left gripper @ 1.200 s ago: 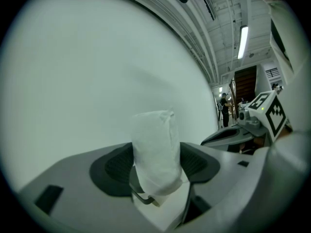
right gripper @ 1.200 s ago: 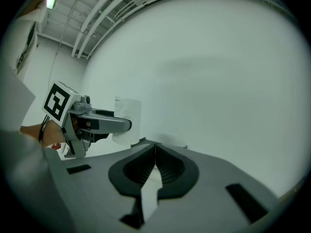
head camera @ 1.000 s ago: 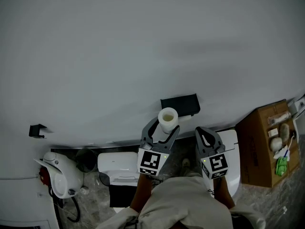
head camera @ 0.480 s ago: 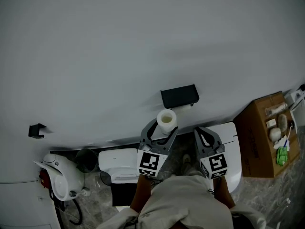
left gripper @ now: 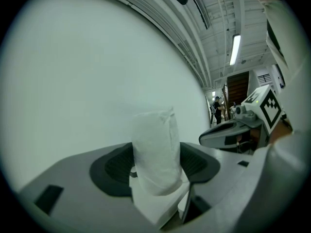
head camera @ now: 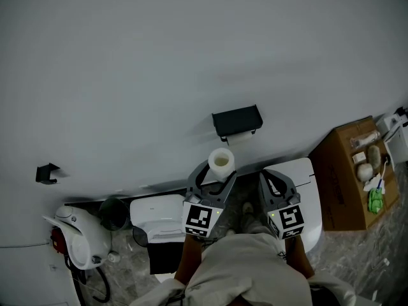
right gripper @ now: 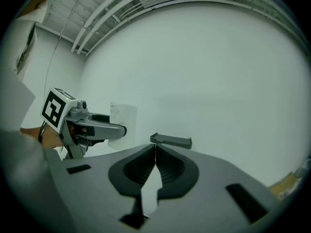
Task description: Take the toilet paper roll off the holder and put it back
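Toilet paper roll (head camera: 222,162), light and easily squashed I'd say, sits pinched across its soft sides in the left gripper (head camera: 219,171), just below the wall holder (head camera: 237,121), while the right gripper (head camera: 271,178) is closed and empty.

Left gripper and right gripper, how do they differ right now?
The left gripper has its jaws wide apart; the right gripper has them pressed together. The left gripper clamps the toilet paper roll, which is off the holder; the right gripper holds nothing. Both point at the wall, side by side.
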Motion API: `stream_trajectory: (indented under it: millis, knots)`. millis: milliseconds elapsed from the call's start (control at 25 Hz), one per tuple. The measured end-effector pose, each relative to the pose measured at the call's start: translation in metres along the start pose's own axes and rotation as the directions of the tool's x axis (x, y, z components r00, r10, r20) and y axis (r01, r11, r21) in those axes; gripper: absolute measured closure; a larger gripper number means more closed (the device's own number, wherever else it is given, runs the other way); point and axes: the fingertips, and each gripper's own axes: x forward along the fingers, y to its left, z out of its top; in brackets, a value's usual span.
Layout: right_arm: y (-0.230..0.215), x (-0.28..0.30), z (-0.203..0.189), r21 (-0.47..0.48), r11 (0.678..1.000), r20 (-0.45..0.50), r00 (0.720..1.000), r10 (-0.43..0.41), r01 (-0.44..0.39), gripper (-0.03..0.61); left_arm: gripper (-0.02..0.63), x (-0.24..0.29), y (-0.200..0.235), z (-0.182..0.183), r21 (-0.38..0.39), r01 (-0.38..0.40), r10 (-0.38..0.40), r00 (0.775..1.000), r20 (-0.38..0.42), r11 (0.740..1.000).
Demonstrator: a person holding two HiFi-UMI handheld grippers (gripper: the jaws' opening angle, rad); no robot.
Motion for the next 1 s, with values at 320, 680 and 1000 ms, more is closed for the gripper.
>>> stream_trajectory:
  millis: [320,680,1000]
  knots:
    - [-0.002,-0.007,0.000,0.003,1.000,0.005,1.000,-0.011,0.011,0.580,0.311,-0.002,-0.007,0.001,0.003,0.008,-0.008,1.000,0.001,1.000]
    - [-0.009,0.000,-0.001,0.009,1.000,0.001,1.000,-0.009,0.009,0.580,0.311,0.011,-0.004,0.002,0.006,0.012,-0.012,1.000,-0.001,1.000]
    - [-0.029,0.021,0.000,0.015,1.000,-0.004,1.000,-0.011,0.011,0.580,0.311,0.040,0.008,0.006,0.014,0.016,-0.016,1.000,0.004,1.000]
